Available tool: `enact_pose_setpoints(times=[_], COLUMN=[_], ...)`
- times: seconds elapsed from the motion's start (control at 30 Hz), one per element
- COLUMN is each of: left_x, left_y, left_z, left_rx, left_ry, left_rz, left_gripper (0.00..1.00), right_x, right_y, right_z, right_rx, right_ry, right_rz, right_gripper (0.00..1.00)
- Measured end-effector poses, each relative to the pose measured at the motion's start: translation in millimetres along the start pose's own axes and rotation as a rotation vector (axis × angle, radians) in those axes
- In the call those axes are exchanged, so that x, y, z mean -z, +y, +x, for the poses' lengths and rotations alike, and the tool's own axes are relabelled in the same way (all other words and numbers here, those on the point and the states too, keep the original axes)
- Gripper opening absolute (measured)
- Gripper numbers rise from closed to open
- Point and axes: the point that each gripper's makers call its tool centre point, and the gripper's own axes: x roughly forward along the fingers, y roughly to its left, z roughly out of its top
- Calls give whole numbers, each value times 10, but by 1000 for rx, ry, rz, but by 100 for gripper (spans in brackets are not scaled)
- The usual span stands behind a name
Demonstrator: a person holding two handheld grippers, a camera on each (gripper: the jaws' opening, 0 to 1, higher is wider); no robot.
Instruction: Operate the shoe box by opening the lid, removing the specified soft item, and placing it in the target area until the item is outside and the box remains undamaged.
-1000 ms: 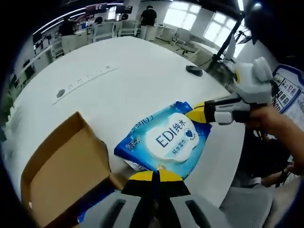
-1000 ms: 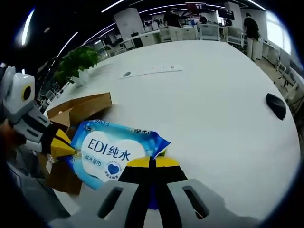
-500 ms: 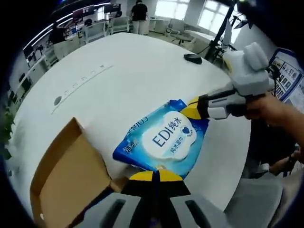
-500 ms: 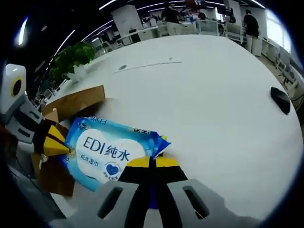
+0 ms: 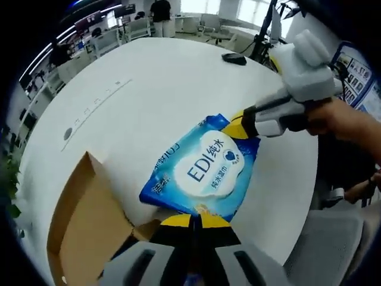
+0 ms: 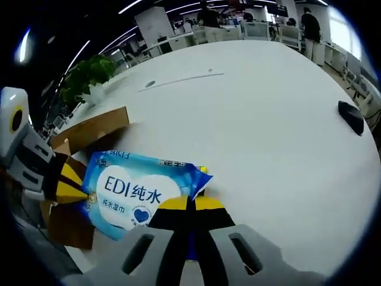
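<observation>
A blue and white wet-wipes pack [image 5: 203, 168] [image 6: 140, 190] hangs above the white table, held at both ends. My left gripper [image 5: 191, 220] is shut on its near edge in the left gripper view, and my right gripper [image 6: 189, 205] is shut on the opposite corner. The right gripper [image 5: 241, 126] enters the left gripper view from the right with a hand behind it; the left gripper [image 6: 74, 189] shows at the left of the right gripper view. The brown cardboard shoe box [image 5: 89, 223] [image 6: 89, 128] sits open below and beside the pack, lid flap raised.
The round white table [image 5: 161, 89] [image 6: 268, 137] stretches beyond the pack. A black mouse [image 5: 234, 58] [image 6: 351, 117] lies near its far edge and a white strip [image 5: 98, 107] [image 6: 178, 79] across it. A potted plant [image 6: 86, 77], office chairs and people stand behind.
Both views have shifted slightly as the hands moved. The pack stays gripped at both ends and sits a little farther from the box toward the open table.
</observation>
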Motion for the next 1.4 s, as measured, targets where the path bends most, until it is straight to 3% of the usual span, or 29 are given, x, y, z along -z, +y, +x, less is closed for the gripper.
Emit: enact_pose_setpoints(times=[0.33, 0.37, 0.43, 0.63, 0.9, 1.4], left_x=[-18, -63, -96, -176, -83, 205], left_y=[-31, -42, -70, -83, -3, 119], left_z=[-155, -189, -249, -455, -568, -825], left_rx=[22, 34, 56, 68, 46, 19], left_ry=[-42, -76, -99, -180, -210, -239], left_rz=[7, 5, -37, -54, -58, -32], left_gripper=[11, 11, 11, 16, 21, 26], right_x=[-8, -10, -6, -18, -39, -63], right_y=[-15, -2, -7, 5, 34, 93], right_z=[-28, -35, -39, -62, -88, -231], right_rx=[11, 8, 12, 13, 9, 36], right_ry=[-4, -6, -3, -10, 1, 15], right_rz=[16, 23, 26, 11, -41, -225], right_gripper=[0, 0, 0, 0, 1, 17])
